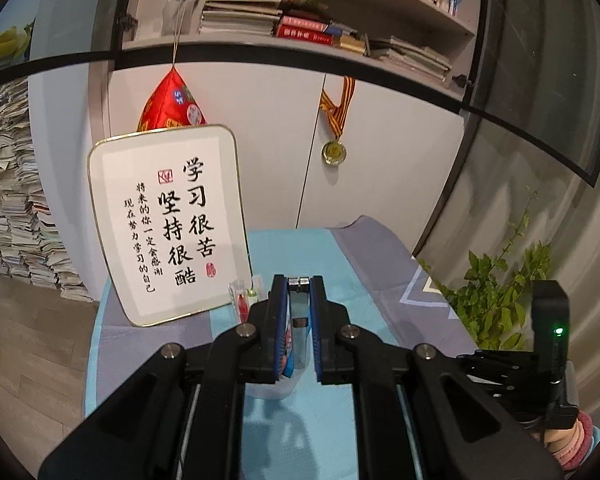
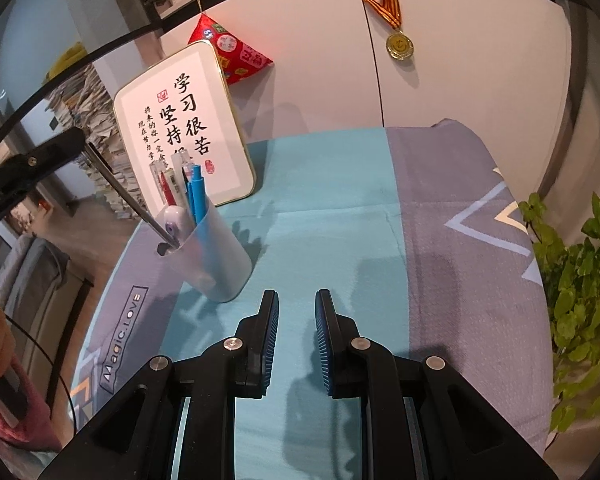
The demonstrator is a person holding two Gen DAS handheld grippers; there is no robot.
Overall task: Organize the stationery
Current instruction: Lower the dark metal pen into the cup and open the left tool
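**A metal tool goes into the pen cup**

The table (image 2: 332, 208) wears a soft cloth, teal in the middle and grey-purple at the sides. At the back a white framed sign (image 2: 188, 120) with black brush writing leans on the cupboard. A red cloth pouch (image 2: 236, 52) and a gold medal (image 2: 399, 45) hang behind it. A green leafy plant (image 2: 580, 280) stands to the right, and a tall stack of papers (image 1: 12, 200) stands on the floor to the left.

The pen cup (image 2: 212, 256) is smooth, pale plastic with a slanted rim. It stands on the teal cloth just in front of the sign. Blue, red and clear pens (image 2: 196, 192) stick up out of it.

The left hand-held gripper (image 1: 299, 284) is closed tight on a thin, grey metal tool (image 2: 128, 196). The tool is long and flat. It slants down to the right, and its tip is at the cup's rim.

The right hand-held gripper (image 2: 297, 300) holds nothing. Its blue ribbed pads (image 2: 324, 332) stand a little apart over bare teal cloth, near the cup.
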